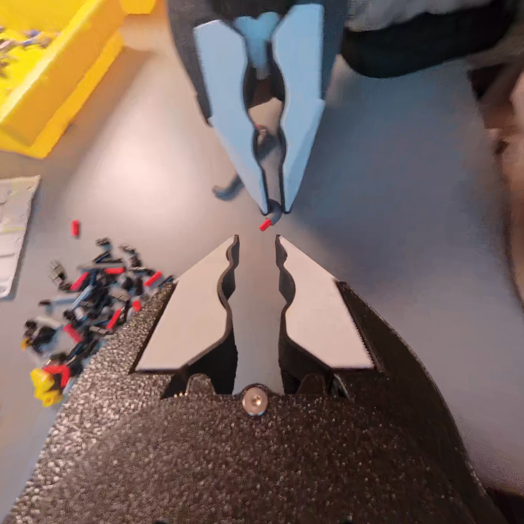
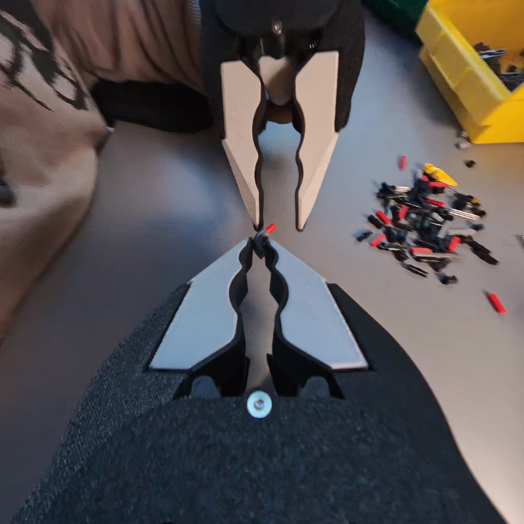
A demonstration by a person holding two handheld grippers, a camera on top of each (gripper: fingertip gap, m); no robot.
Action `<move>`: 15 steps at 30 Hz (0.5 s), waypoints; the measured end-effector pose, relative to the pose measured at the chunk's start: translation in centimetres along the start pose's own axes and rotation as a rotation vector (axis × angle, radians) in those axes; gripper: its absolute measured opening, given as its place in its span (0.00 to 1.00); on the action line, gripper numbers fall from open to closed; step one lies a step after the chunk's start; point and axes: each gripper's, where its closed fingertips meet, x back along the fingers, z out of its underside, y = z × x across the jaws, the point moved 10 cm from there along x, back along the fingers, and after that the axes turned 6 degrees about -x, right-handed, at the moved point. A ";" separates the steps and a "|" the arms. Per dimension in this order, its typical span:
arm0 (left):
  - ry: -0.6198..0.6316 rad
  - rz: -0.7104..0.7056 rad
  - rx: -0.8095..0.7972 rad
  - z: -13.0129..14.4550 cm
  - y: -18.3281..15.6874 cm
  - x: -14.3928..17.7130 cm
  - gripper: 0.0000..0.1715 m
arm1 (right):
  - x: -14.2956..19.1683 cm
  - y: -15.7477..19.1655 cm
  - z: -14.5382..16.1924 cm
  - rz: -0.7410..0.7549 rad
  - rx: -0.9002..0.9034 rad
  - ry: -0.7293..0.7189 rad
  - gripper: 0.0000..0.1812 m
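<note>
In my left wrist view, a yellow bin (image 1: 56, 76) fills the upper left of the frame, with a sheet of paper (image 1: 14, 226) at the left edge below it. Lower left, a heap of small black, red and grey building pieces (image 1: 93, 300) lies on the grey desk (image 1: 397, 226), one loose red pin (image 1: 75, 228) just above the heap. At centre, my left claw (image 1: 257, 236) is released, its tips apart with bare desk between them. Just above those tips hangs a small grey elbow piece (image 1: 275, 214) with a red pin (image 1: 265, 225) sticking out of it, pinched at the very tips of my right claw (image 1: 276, 212), which reaches down from the top of the frame.

In my right wrist view, brown patterned cloth (image 2: 42, 141) covers the left side. At centre, my right claw (image 2: 259, 241) is clenched on the grey elbow piece (image 2: 259, 238), its red pin (image 2: 270, 227) pointing up and to the right between the spread tips of my left claw (image 2: 279, 228) opposite. To the right lies the heap of pieces (image 2: 425, 224), a stray red pin (image 2: 496, 302) below it, and the yellow bin (image 2: 467, 85) in the upper right corner.
</note>
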 end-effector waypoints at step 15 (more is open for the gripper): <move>0.094 0.066 -0.158 -1.1 -2.8 -1.5 0.02 | -0.5 0.7 0.5 -0.257 -0.291 -0.035 0.03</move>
